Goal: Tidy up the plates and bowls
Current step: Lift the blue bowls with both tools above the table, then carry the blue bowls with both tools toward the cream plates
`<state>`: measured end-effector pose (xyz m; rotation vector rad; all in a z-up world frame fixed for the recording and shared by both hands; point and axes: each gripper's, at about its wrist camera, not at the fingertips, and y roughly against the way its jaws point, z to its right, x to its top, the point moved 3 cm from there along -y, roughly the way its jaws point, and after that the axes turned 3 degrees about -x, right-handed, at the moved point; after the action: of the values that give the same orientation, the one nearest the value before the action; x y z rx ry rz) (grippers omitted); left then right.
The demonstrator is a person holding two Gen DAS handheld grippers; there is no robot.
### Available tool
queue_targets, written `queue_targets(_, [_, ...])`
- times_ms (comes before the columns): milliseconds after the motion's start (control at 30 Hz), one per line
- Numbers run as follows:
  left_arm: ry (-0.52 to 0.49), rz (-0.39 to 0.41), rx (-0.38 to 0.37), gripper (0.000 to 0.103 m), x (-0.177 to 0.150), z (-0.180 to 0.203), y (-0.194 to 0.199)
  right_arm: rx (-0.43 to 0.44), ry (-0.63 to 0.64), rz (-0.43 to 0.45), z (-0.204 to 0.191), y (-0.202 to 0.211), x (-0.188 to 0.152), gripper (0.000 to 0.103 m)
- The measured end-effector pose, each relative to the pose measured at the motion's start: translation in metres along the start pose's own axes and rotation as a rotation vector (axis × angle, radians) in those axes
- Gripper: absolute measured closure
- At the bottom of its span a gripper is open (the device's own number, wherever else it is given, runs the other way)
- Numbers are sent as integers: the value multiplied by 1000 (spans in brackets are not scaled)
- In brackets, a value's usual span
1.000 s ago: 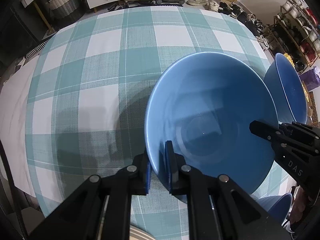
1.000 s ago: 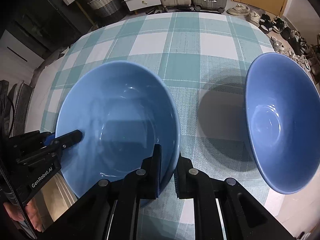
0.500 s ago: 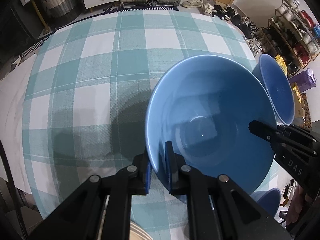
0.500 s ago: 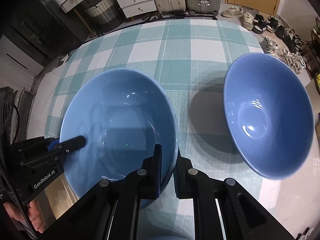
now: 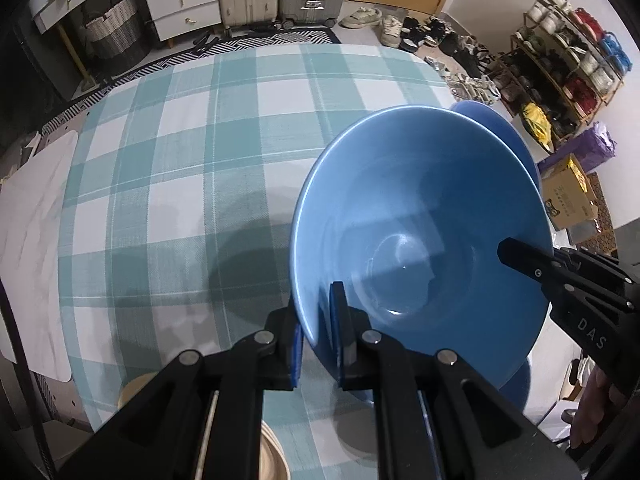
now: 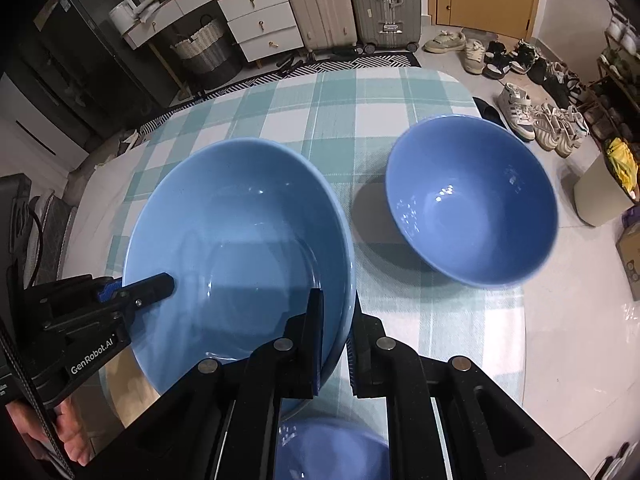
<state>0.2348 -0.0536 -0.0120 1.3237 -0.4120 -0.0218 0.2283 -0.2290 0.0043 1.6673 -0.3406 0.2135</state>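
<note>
Nearest to the left wrist camera, the left gripper (image 5: 320, 334) is closed almost fully on the rim of the large blue bowl (image 5: 420, 240): one blue pad lies inside the wall and the other outside, so the thin edge is pinched between them. On the opposite rim the right gripper (image 6: 334, 336) pinches in the same way. I judge that two grips are used because the bowl is wide and smooth; one pinch alone would let it swing or slip.

The bowl is clear of the checked tablecloth (image 5: 180, 152), with its shadow lying separate on the cloth, and its mouth faces up toward both cameras.

Directly under the held bowl, at the near edge, part of a third blue bowl (image 6: 332, 452) is visible, blurred. Farther away a second blue bowl (image 6: 472, 200) stands alone on the cloth, apart from the carried one. It is probably the place where the carried bowl goes, nested inside, since the task asks to organize the dishes.

Beyond the table, suitcases (image 6: 360, 0) and white drawers (image 6: 256, 20) stand against the wall.
</note>
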Motion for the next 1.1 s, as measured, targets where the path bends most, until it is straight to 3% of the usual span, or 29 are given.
queue_targets(267, [-30,16,2,94,-16,24,26,-2,-12,25,9,40,-23,93])
queue_targets(667, [-65,10,-1,94,-72,58,39,-28,-38,33,24,89,-85,94])
queue_targets(1100, [-53,-20,-2,94,-116,70,12,-23,-78,7,37,73,-147,94])
